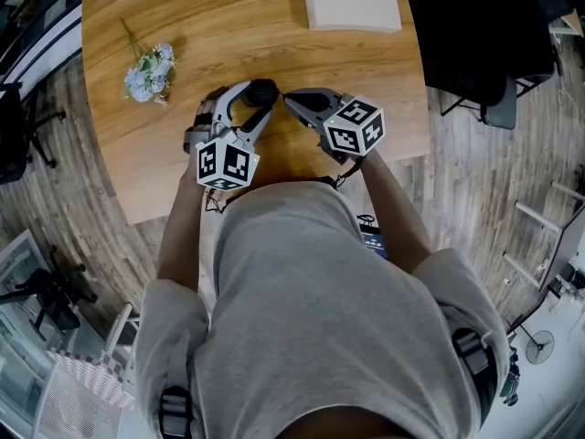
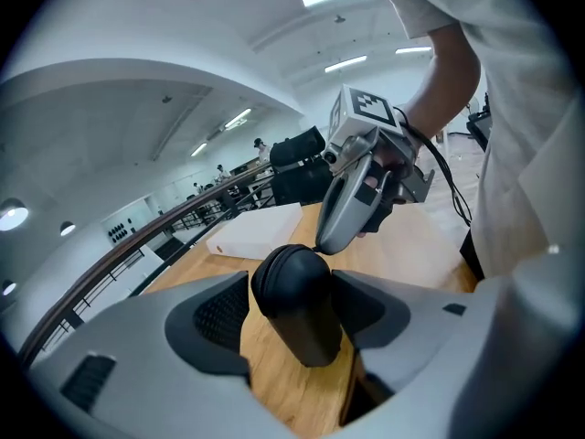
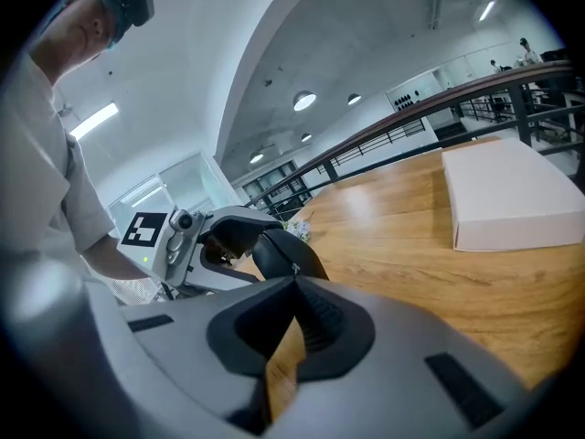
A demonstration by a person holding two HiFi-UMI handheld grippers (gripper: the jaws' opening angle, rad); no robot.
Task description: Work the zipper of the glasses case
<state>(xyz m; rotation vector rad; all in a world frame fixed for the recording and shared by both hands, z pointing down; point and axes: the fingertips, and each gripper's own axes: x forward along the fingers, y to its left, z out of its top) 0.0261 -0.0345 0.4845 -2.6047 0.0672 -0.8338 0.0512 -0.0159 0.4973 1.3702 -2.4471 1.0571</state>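
Left gripper [image 1: 259, 99] is clamping the black glasses case [image 2: 300, 314] between wide-set jaws, holding it tilted over the worktop [image 1: 228, 26]. Case is looking closed, contents not showing. Right gripper [image 3: 294, 280] is sitting with jaws pressed together, tips touching the case's upper end. A small metal bit is glinting there; can't tell if it's pinched. White box [image 1: 352, 0] is lying closed at the far edge, flowers [image 1: 151, 71] well apart.

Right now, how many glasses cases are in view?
1. The glasses case is clamped in the left tongs above the table; the right tongs are closed at its top end. The person's torso hides the table's near edge.
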